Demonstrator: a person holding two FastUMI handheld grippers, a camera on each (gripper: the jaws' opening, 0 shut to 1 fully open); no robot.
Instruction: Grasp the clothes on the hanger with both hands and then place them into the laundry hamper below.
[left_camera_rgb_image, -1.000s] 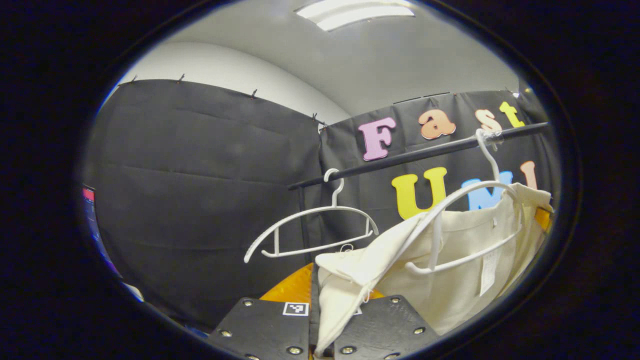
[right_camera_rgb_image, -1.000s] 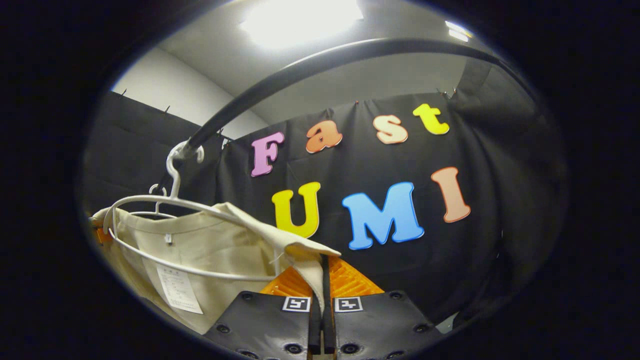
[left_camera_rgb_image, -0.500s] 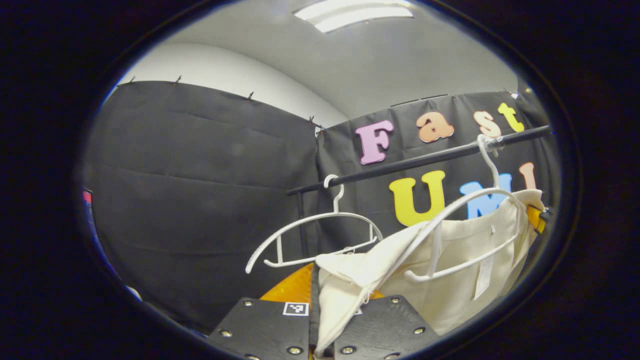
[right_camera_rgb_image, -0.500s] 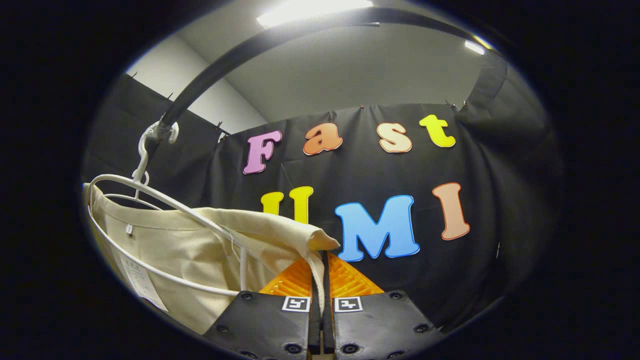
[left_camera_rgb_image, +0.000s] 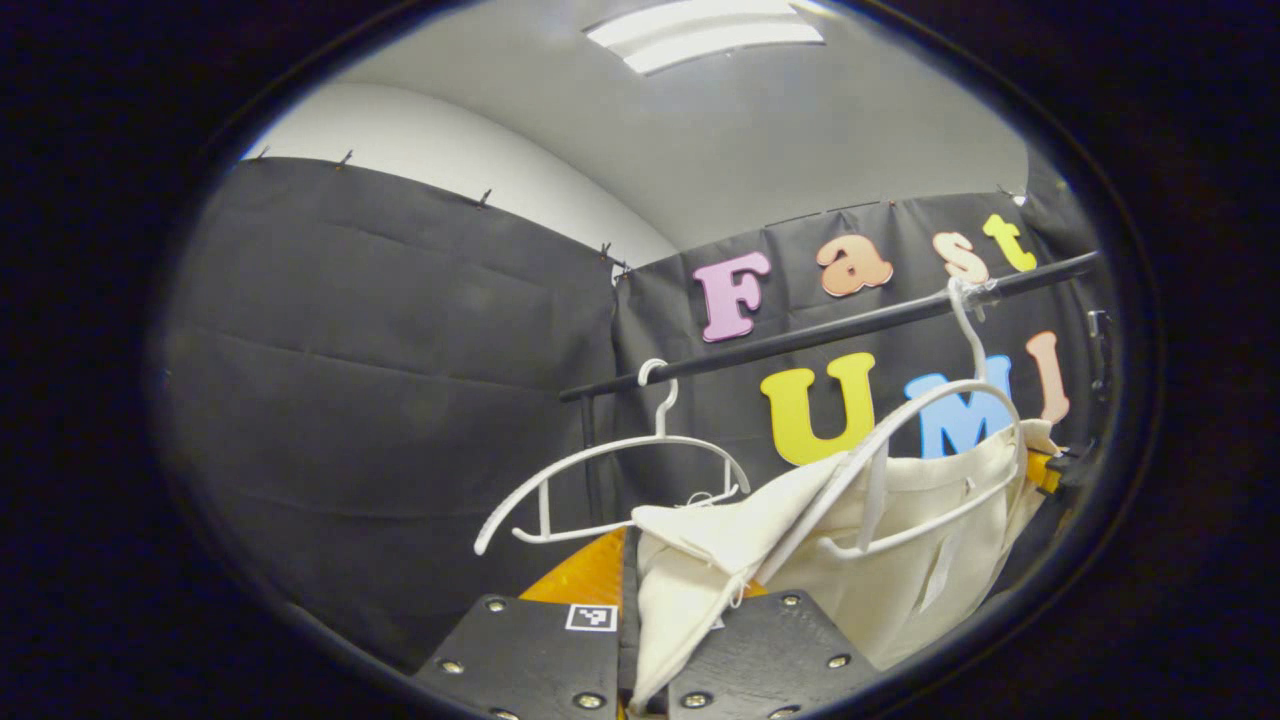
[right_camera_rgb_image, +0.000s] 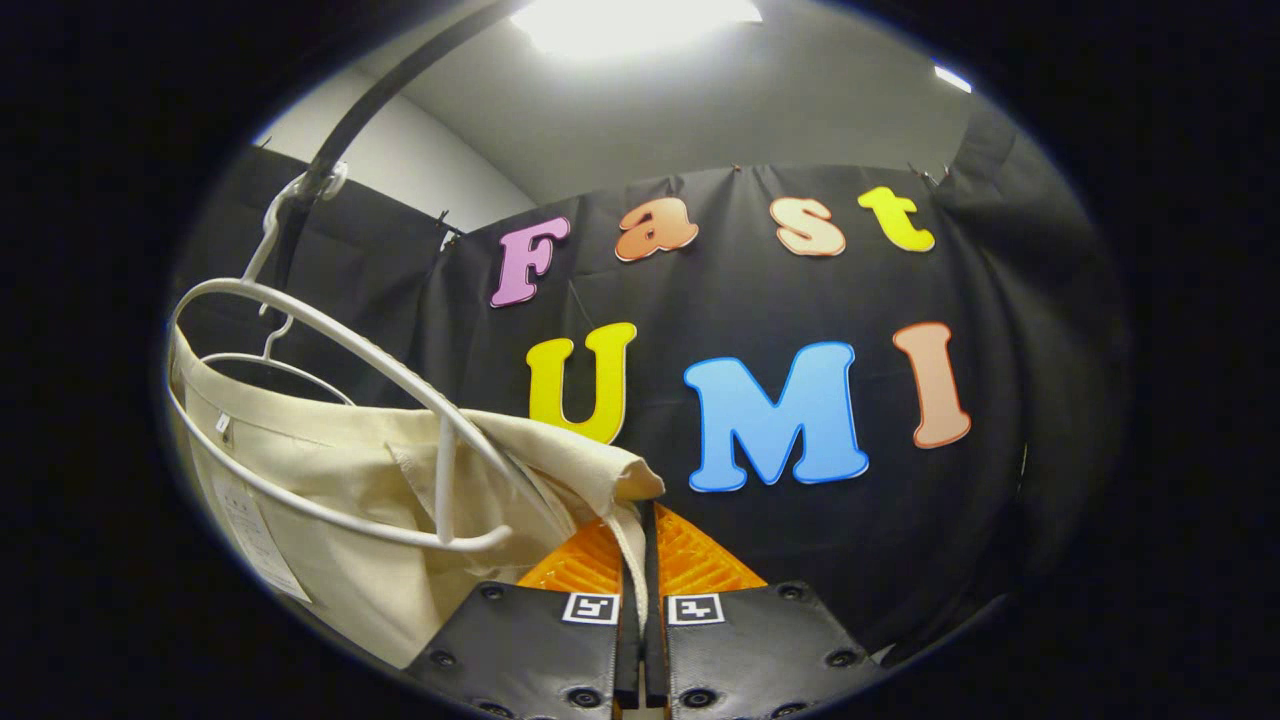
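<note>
Cloth fills the lower right of the left gripper view: a cream garment (left_camera_rgb_image: 900, 560) draped on a white hanger (left_camera_rgb_image: 930, 470) under the black rail (left_camera_rgb_image: 830, 325), one corner pinched in the left tool (left_camera_rgb_image: 640, 640). An empty hanger (left_camera_rgb_image: 610, 470) hangs beside it.

In the right gripper view, the right tool (right_camera_rgb_image: 640, 600) pinches the garment's other corner.

A staged recording booth: black cloth walls (left_camera_rgb_image: 400, 380) clipped up below a white ceiling (left_camera_rgb_image: 800, 130), a clothes rail (left_camera_rgb_image: 840, 325) with white hangers (left_camera_rgb_image: 610, 470).

Cream garment (left_camera_rgb_image: 900, 570) between left gripper (left_camera_rgb_image: 640, 610) fingers
</note>
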